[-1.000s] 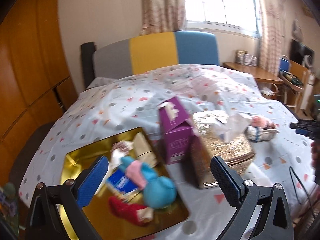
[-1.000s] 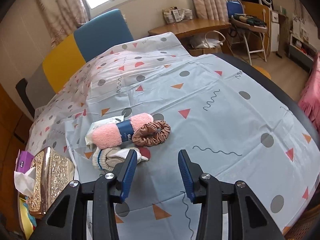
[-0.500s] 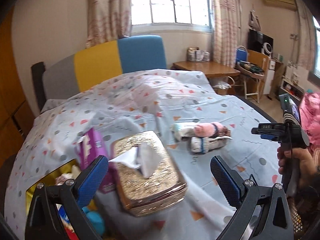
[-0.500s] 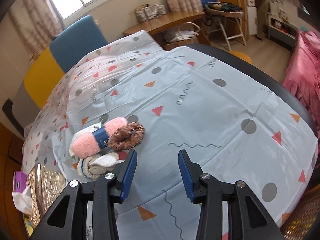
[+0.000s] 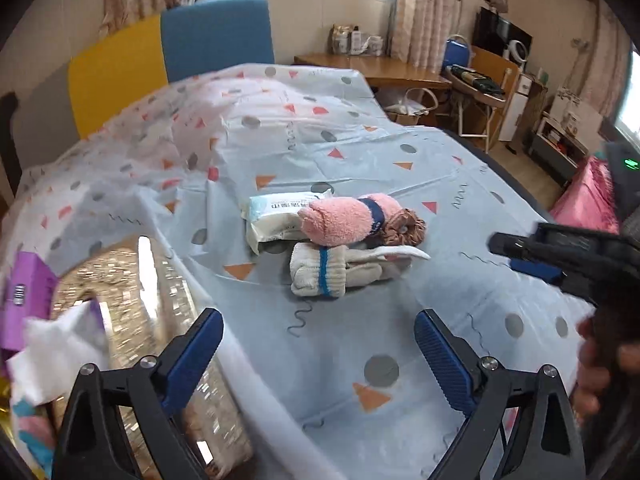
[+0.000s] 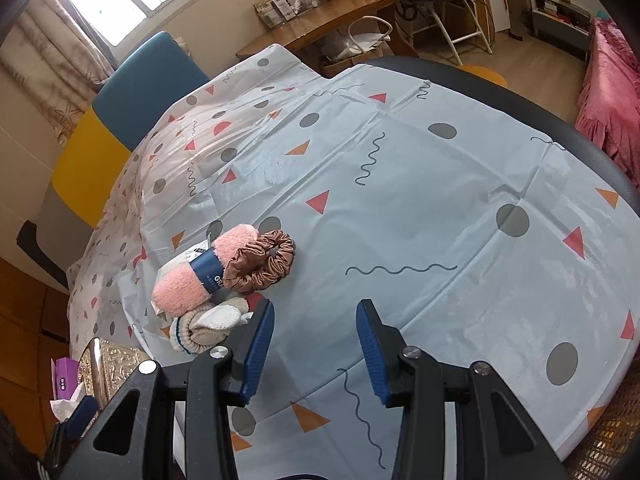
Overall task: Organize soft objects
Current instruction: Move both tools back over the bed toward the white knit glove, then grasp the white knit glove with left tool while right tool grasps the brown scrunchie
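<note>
A small pile of soft things lies on the patterned tablecloth (image 5: pixel 360 152): a pink fuzzy sock roll with a blue band (image 5: pixel 340 220) (image 6: pixel 196 278), a brown satin scrunchie (image 5: pixel 404 227) (image 6: pixel 260 260), a beige sock roll with a blue stripe (image 5: pixel 320 272) (image 6: pixel 204 326) and a white packet (image 5: pixel 272 216). My left gripper (image 5: pixel 316 354) is open and empty, a short way in front of the pile. My right gripper (image 6: pixel 314 350) is open and empty, just right of the beige roll; it shows at the right edge of the left wrist view (image 5: pixel 532 256).
A gold tissue box (image 5: pixel 132 320) (image 6: pixel 112 368) and a purple box (image 5: pixel 24 292) (image 6: pixel 64 376) stand at the left. A blue and yellow chair back (image 5: pixel 160 60) is behind the table. A wooden desk (image 5: pixel 384 70) and a pink cloth (image 6: pixel 612 92) are beyond the table's right edge.
My left gripper has swung right, from the gold tray of toys to the sock pile. My right gripper has drifted slightly, so the pile sits lower left in its view.
</note>
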`<state>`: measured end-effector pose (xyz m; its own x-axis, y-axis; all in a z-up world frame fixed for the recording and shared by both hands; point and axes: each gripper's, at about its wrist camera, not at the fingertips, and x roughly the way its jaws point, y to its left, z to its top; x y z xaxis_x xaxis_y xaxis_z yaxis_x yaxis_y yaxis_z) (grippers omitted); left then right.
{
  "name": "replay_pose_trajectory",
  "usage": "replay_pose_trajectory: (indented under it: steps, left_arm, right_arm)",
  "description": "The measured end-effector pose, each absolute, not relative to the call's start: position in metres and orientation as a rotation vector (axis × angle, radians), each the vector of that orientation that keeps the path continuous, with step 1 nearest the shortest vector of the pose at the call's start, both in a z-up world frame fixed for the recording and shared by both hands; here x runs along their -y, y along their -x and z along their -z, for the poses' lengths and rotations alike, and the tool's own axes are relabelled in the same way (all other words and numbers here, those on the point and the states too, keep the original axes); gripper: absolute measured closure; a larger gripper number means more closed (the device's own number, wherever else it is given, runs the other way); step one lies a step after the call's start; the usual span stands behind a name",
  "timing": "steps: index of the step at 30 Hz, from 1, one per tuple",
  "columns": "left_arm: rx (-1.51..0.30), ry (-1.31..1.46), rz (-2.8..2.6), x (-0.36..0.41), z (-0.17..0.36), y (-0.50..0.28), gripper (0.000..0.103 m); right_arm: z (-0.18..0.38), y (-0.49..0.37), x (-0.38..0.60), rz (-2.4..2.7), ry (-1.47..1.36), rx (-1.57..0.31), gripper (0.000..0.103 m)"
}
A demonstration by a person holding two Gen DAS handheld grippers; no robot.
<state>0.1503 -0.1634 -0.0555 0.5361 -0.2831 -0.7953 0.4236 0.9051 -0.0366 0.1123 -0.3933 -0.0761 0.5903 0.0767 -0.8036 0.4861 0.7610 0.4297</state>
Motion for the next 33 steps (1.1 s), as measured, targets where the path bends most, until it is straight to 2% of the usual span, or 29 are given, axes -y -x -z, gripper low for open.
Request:
replay_pose_trajectory:
  steps: [3,7,15,16,19,22,25,33]
  left_arm:
    - [-0.95,-0.111,0.405,0.171,0.071,-0.175,0.0]
    - [-0.944,-0.069,0.393,0.183,0.073,-0.196,0.0]
    - [-0.973,-0.168,0.364,0.214,0.108,-0.221,0.0]
    - [-0.994,-0.155,0.364,0.212,0.114,-0.224,0.002]
    - [-1.091,-0.102,0.382,0.205,0.135,-0.233,0.034]
    - [-1.068,-0.102,0.439,0.2,0.134,-0.221,0.045]
    - [-1.066,-0.102,0.476,0.197,0.129,-0.2,0.048]
    - [-1.035,-0.152,0.543,0.181,0.128,-0.123,0.047]
  right_arm:
    - [0.076,-0.112,0.394,0.254,-0.697,-0.922,0.06]
    - [0.08,-0.114,0.395,0.254,-0.707,-0.936,0.06]
    - [0.083,-0.117,0.393,0.242,-0.705,-0.954,0.06]
    - [0.083,-0.117,0.393,0.24,-0.707,-0.955,0.06]
    - [0.085,-0.118,0.392,0.232,-0.715,-0.965,0.06]
    - [0.086,-0.119,0.391,0.226,-0.712,-0.97,0.06]
    - [0.086,-0.118,0.392,0.231,-0.711,-0.967,0.06]
    - [0.087,-0.117,0.389,0.223,-0.7,-0.969,0.06]
